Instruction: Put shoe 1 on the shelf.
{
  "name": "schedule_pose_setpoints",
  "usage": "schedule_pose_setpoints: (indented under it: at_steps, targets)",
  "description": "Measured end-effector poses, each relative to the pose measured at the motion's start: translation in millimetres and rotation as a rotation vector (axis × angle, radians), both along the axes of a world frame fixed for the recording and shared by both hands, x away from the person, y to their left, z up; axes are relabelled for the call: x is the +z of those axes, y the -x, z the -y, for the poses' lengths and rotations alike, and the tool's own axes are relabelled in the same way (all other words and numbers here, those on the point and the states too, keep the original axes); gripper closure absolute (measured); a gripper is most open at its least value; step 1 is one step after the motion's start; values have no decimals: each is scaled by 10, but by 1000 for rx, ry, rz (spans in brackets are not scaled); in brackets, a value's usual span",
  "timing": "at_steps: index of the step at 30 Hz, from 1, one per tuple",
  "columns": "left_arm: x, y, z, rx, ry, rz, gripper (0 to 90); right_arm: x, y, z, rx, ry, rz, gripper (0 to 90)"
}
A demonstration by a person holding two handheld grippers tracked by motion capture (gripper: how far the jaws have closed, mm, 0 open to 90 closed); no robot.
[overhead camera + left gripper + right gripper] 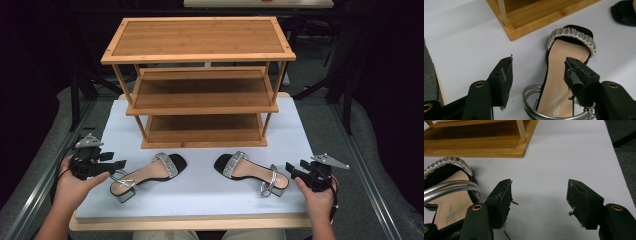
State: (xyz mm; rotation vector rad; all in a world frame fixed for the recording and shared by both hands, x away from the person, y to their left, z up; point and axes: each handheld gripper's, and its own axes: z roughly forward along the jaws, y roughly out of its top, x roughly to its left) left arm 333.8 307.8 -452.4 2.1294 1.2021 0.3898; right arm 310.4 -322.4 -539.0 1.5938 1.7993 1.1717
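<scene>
The biggest thing before me is the bamboo shoe rack [200,82], three slatted tiers of warm, smooth wood with thin pale posts, standing at twelve o'clock on the flat white board [200,200] that covers the table. In front of it lie two sandals, toes pointed toward each other: the left sandal [147,175] and the right sandal [252,172], each with a black sole, tan insole, a glittery silver toe band and a shiny metallic ankle strap over a block heel. The high view shows both shoes and the whole rack at once; my left gripper view adds the lettering printed on the insole and the beaded grain of the toe band. My left gripper [116,165] hangs released at nine o'clock, its jaws spread wide above the left sandal's heel end, the ankle strap and insole lying between and below them, unpinched. My right gripper [294,170] sits at three o'clock, also released, jaws gaping over bare white board, with the right sandal's heel strap just beside its left jaw.
</scene>
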Motion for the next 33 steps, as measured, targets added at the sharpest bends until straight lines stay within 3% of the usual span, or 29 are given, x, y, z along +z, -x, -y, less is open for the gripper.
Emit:
schedule_pose_setpoints:
  at_steps: [4, 5, 6, 7, 8, 14, 15, 17, 18, 20, 21, 22, 23, 33]
  targets:
    - [43, -78, 57, -43, -59, -52, 372, 4, 8, 9, -1, 3, -13, 359]
    - [52, -110, 98, -64, -96, -81, 365, 5, 9, 12, -1, 2, -14, 359]
    - [52, -110, 98, -64, -96, -81, 362, 5, 9, 12, -1, 2, -14, 359]
    - [57, -140, 149, -87, -137, -106, 358, -3, 4, 9, 0, -7, -1, 359]
    - [57, -140, 149, -87, -137, -106, 356, -3, 4, 9, 0, -7, -1, 359]
    - [76, -225, 318, -166, -254, -177, 343, -10, -3, 2, 7, 2, -24, 355]
    - [75, -243, 343, -175, -273, -189, 332, -30, -7, -7, 8, -6, -12, 355]
    - [63, -304, 405, -199, -320, -229, 327, -29, 0, 0, 13, -2, -31, 356]
    - [63, -304, 405, -199, -320, -229, 319, -31, 0, 2, 7, 1, -31, 355]
    - [42, -346, 442, -223, -339, -266, 312, -42, -6, 3, 6, -8, -16, 355]
    - [5, -376, 491, -241, -365, -300, 297, -42, -6, 4, 3, -13, -18, 355]
    - [5, -376, 491, -241, -365, -300, 291, -42, -6, 4, 3, -13, -18, 355]
    - [-42, -402, 542, -261, -391, -331, 290, -39, -5, 8, 3, -10, -28, 355]
    - [-312, -487, 713, -304, -442, -432, 288, -56, -14, -7, 16, -12, -32, 354]
